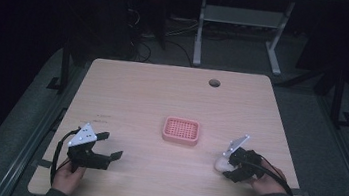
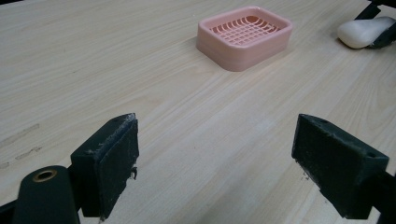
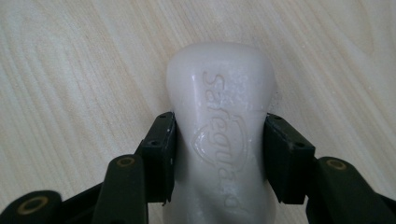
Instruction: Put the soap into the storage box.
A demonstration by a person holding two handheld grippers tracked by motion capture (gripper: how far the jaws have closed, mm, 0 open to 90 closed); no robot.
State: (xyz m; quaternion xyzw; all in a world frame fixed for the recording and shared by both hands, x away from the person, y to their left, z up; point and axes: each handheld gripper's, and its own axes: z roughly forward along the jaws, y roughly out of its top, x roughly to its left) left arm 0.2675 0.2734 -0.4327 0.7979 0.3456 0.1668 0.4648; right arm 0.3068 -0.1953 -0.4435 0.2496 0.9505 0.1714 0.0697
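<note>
**Item: soap bar (image 3: 219,135)**, white, embossed lettering on top. Location: near right part of the bench (image 1: 142,94), between the jaws of your right hand-held gripper (image 1: 223,163). In the left gripper view it seems to rest on or just above the wood; I cannot tell which.

**Item: soap dish (image 1: 181,131)**, pink, slotted floor, empty. Location: bench centre, to the left of and a little beyond the soap, apart from it.

**Risks**
- Slip: the bar is smooth and rounded, and your jaws clamp only its waist. Squeeze unevenly or swing fast and it will likely squirt forward out of the pads.
- Tilt: most of the bar's length sticks out past the pads, so it may pivot nose-down once lifted.
- Dish shove: the dish looks light. Come in low and the bar's nose could catch the rim and push the dish across the bench.

**Pose**
- Right hand-held gripper: closed on the soap, held low over the near right of the bench, jaws pointing left towards the centre.
- Left hand-held gripper (image 1: 106,145): jaws wide apart, holding nothing, low at the near left, aimed towards the dish.
</note>
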